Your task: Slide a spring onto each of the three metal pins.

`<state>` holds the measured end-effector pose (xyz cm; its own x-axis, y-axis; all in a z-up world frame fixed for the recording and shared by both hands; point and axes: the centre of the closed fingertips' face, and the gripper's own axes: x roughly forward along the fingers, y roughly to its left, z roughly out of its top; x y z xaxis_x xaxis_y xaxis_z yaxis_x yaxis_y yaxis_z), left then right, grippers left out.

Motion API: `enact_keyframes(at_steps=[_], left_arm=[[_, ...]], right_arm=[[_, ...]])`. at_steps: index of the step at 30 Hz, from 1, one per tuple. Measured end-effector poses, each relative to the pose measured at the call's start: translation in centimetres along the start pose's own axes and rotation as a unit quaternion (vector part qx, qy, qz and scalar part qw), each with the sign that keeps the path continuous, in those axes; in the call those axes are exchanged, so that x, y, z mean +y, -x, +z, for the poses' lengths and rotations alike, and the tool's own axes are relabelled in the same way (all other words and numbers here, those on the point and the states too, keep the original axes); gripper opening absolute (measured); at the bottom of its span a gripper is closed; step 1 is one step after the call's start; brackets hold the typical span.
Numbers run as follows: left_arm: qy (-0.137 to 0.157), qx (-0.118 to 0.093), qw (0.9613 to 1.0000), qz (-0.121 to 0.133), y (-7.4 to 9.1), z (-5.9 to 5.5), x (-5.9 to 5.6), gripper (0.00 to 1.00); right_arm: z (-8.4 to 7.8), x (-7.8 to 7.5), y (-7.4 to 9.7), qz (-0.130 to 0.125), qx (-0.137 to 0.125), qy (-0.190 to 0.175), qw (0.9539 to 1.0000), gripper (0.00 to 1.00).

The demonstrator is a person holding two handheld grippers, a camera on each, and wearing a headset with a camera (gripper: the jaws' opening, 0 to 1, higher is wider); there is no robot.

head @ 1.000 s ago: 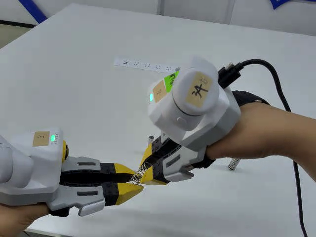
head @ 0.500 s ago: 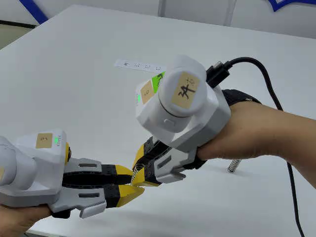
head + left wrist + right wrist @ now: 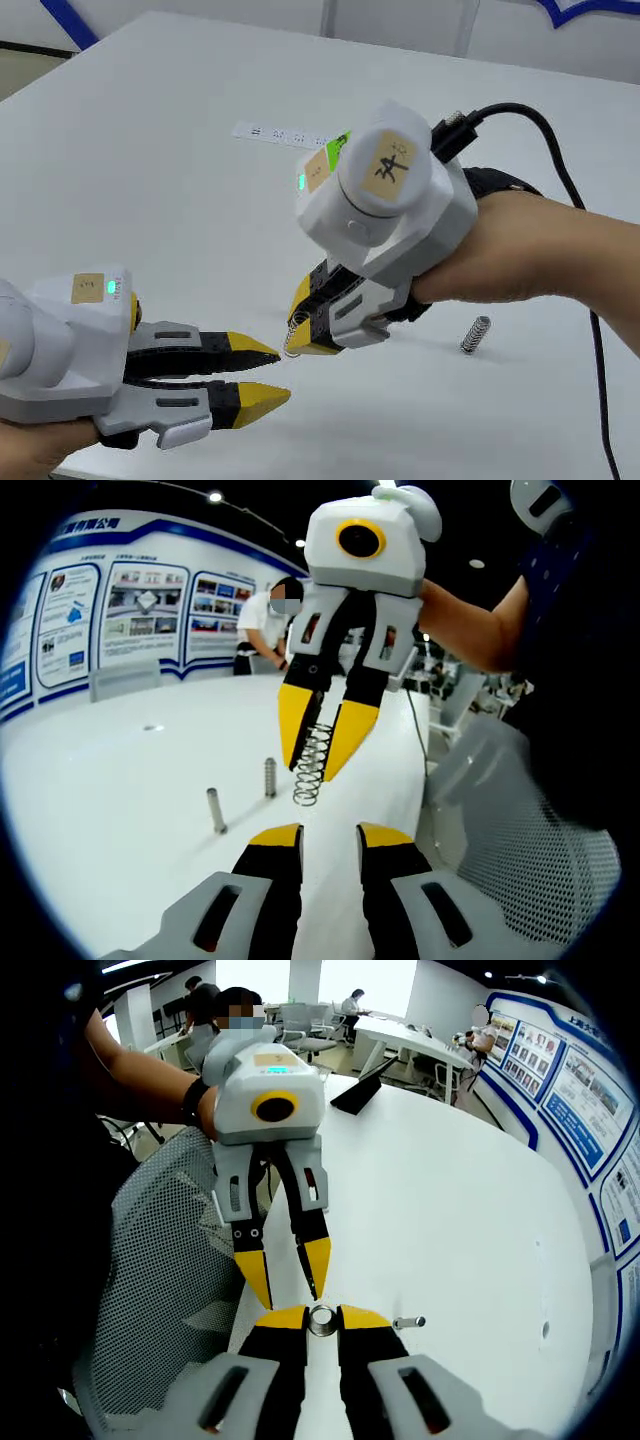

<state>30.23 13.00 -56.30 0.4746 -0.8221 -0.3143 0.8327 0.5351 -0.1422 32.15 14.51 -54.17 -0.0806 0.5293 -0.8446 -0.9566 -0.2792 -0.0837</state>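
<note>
"Spring point(image 3: 313, 763) first: where does it sit?"
"Pinched between the yellow tips of the right gripper point(image 3: 322, 1322). It is a thin, silvery wire coil with open turns. In the left gripper view it hangs out past those tips. In the right gripper view you look down its bore, so it reads as a small ring."
"How tight are those jaws?"
"Drawn in to the coil's width, pressing it from both sides."
"And the left gripper point(image 3: 330, 836)?"
"Jaws parted with a clear gap and nothing in them. Its wedge-shaped yellow tips point at the right gripper's tips, close to the coil's free end and seemingly not touching it."
"What stands nearby?"
"In the left gripper view, left of that gripper's jaws, two short grey metal pieces stand upright on the smooth white table point(image 3: 100, 810). The nearer pin point(image 3: 215, 810) is a plain cylinder. The farther pin point(image 3: 270, 777) looks ribbed, and I cannot tell whether a coil is on it."
"Anything else?"
"In the head view a second spring point(image 3: 475, 335) stands on end beyond the right gripper, under the person's forearm. A glossy black cable point(image 3: 540, 125) leaves that gripper's white shell."
</note>
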Motion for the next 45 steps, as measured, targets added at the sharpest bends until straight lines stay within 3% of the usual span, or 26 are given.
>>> enact_keyframes(at_steps=[12,27,35,45], left_arm=[[0.007,-0.005,0.9996,0.028,0.6,-0.1,0.9,0.38],[0.017,-0.011,0.9987,0.046,0.9,-0.2,1.3,0.5],[0.019,-0.015,0.9985,0.05,1.0,0.0,1.2,0.53],[0.019,-0.017,0.9983,0.052,0.7,0.0,1.1,0.57]], right_arm=[[-1.2,-3.9,0.9,-0.04,-0.002,-0.031,0.9987,0.12],[-2.5,-7.2,0.1,-0.078,0.004,-0.058,0.9952,0.12],[-2.8,-8.7,-1.1,-0.083,-0.001,-0.069,0.9942,0.12],[-3.6,-9.8,-2.7,-0.074,0.013,-0.085,0.9935,0.12]])
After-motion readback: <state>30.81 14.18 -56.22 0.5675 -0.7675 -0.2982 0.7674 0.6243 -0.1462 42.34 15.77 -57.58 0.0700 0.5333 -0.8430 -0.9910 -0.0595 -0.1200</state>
